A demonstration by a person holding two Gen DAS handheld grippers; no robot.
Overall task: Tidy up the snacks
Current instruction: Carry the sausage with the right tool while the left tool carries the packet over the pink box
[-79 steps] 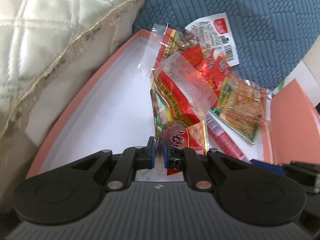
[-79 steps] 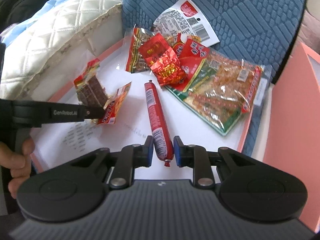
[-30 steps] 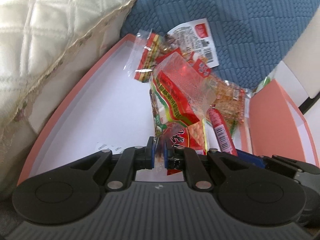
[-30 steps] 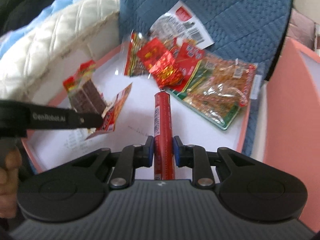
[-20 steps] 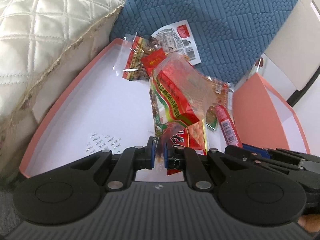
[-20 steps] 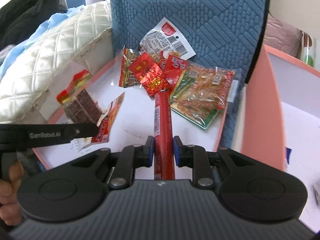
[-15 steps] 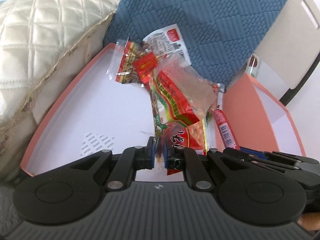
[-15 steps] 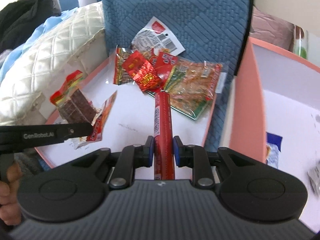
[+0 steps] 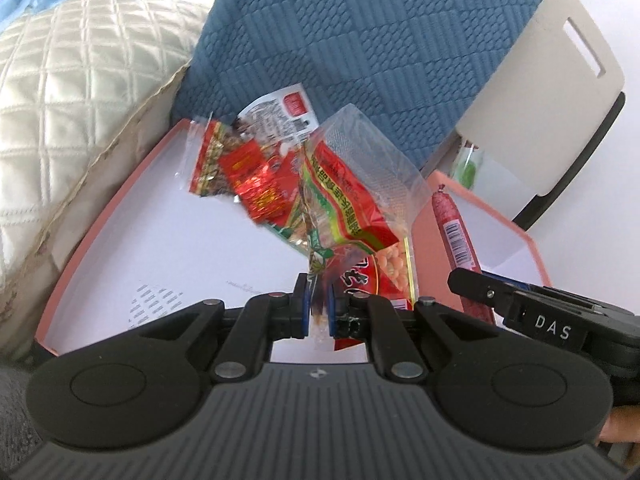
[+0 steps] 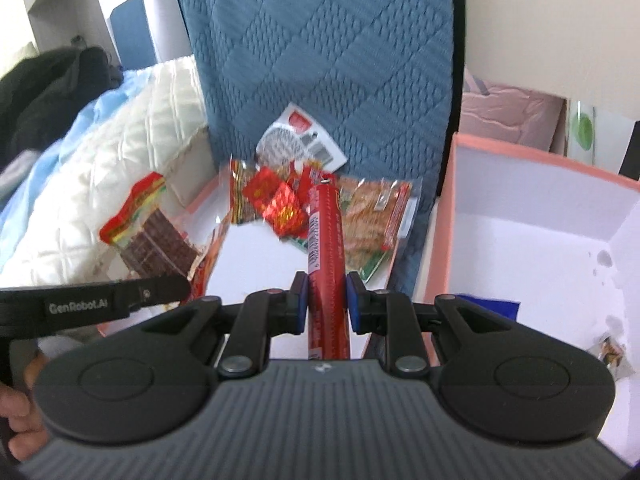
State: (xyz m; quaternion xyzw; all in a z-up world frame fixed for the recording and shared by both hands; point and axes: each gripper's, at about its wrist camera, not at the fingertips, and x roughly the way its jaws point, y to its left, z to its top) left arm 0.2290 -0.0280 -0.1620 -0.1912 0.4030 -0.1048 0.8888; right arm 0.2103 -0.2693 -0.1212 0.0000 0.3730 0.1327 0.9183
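Note:
My left gripper point(image 9: 319, 307) is shut on the clear edges of two snack packets point(image 9: 352, 208), a red-and-green one and a red peanut one, which hang above the pink-rimmed white tray point(image 9: 168, 240). In the right wrist view those snack packets point(image 10: 156, 240) hang from the left gripper's arm at the left. My right gripper point(image 10: 327, 302) is shut on a red sausage stick point(image 10: 326, 248) that points forward; the sausage stick point(image 9: 456, 232) also shows at the right of the left wrist view. Several snack packets point(image 10: 280, 200) lie heaped at the tray's far end.
A pink box point(image 10: 540, 240) with a white inside stands open at the right, a small wrapped item point(image 10: 610, 354) in it. A blue quilted cushion point(image 10: 320, 60) rises behind the tray. A cream quilted pillow point(image 9: 80, 100) lies to the left. A hand point(image 10: 16, 420) grips the left tool.
Both grippers have risen away from the tray with their loads still held. The views now take in more of the pink box at the right, and the heap looks smaller and farther.

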